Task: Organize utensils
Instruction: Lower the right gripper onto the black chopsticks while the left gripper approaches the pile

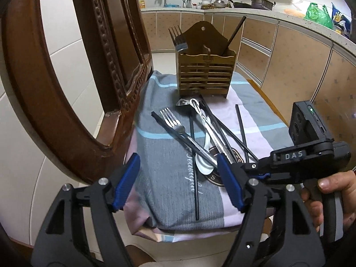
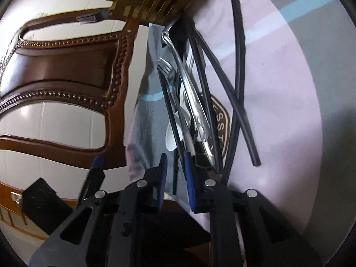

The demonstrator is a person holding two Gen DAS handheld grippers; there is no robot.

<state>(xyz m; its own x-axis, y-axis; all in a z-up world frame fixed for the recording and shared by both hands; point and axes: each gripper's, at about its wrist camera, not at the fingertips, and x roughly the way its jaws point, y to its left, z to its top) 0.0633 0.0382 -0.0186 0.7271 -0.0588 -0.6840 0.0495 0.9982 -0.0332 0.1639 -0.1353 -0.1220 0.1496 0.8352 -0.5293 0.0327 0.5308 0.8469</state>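
A wooden slatted utensil holder (image 1: 205, 75) stands at the far end of the cloth, with a fork and a dark chopstick in it. A pile of utensils lies in front of it: a steel fork (image 1: 178, 128), a white spoon (image 1: 203, 166), steel spoons (image 1: 205, 122) and several black chopsticks (image 1: 241, 131). My left gripper (image 1: 178, 180) is open, above the near end of the pile. My right gripper (image 2: 175, 178) hangs low at the pile's near end, jaws narrowly apart around a black chopstick (image 2: 172, 122). The holder's base (image 2: 155, 2) shows at the top of the right wrist view.
The striped grey, pink and blue cloth (image 1: 171, 189) covers a small table. A carved wooden chair back (image 1: 73, 84) stands close on the left. Kitchen cabinets (image 1: 289, 66) and a counter with pots run behind and to the right.
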